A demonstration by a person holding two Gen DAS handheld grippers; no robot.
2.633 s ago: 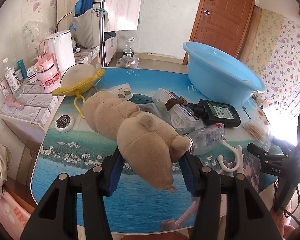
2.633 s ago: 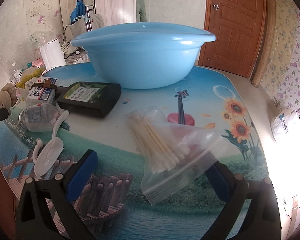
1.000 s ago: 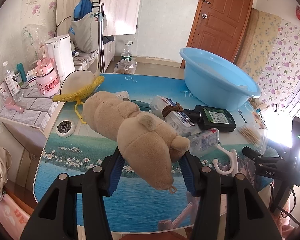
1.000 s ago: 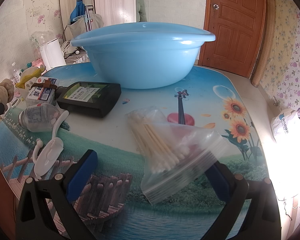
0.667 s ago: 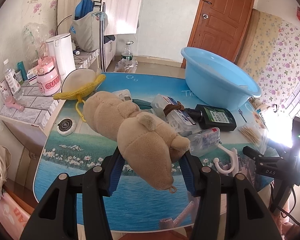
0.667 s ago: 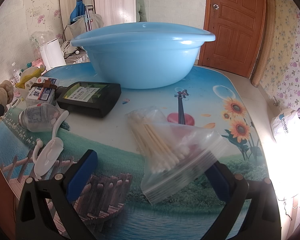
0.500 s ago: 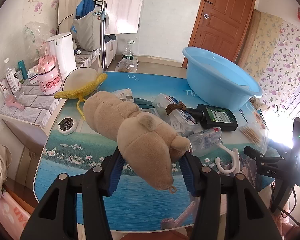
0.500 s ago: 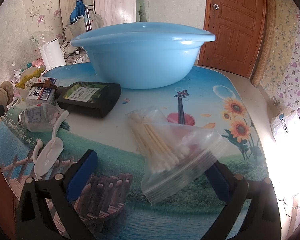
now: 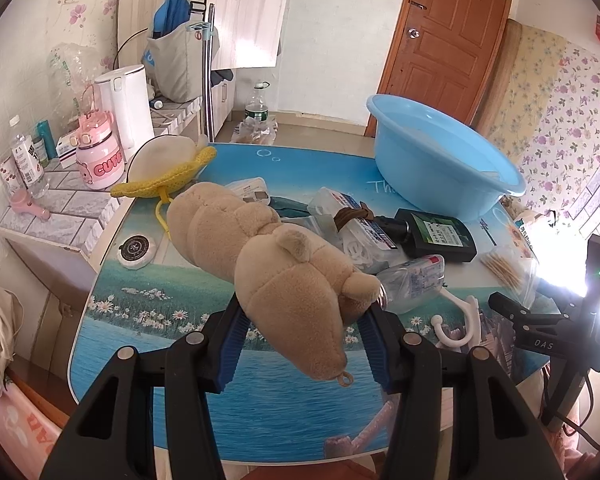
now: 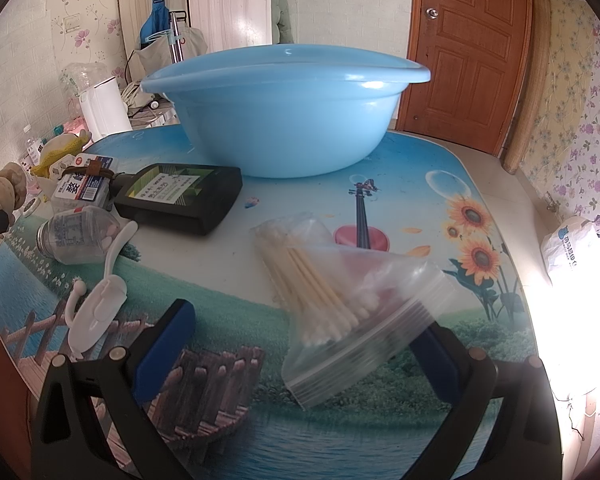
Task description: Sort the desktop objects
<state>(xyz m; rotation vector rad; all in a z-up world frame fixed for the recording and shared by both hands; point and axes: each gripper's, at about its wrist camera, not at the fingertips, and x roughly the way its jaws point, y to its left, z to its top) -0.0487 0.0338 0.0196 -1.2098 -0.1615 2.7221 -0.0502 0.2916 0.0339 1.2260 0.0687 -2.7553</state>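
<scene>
Left wrist view: printed table (image 9: 148,280) crowded with clutter. Far right, a blue basin (image 9: 440,160), inside not visible enough to tell its contents. Nearer, a black flat bottle (image 9: 440,236), a clear box with a brown band (image 9: 356,228), a clear plastic bottle (image 9: 414,282) lying on its side, a white hook (image 9: 456,324), and a bag of cotton swabs (image 9: 508,264) at the right edge. Far left, a yellow knitted piece (image 9: 164,180) and a round white tin (image 9: 134,247). On the side counter, a pink jug (image 9: 100,156) and a white kettle (image 9: 124,112). Tan plush toy (image 9: 268,264) raised above the table, blocking the middle of the clutter. Left gripper (image 9: 300,344) closed partway, blue pads pressing both sides of the plush toy's near end.

Right wrist view: blue basin (image 10: 284,108) far centre, black flat bottle (image 10: 180,196) just in front, clear plastic bottle (image 10: 76,236) and white hook (image 10: 100,296) on the left. Right gripper (image 10: 300,352) spread wide, low over the near edge; bag of cotton swabs (image 10: 340,308) between the fingers, lying over the right finger; whether it touches the left finger, cannot tell.
</scene>
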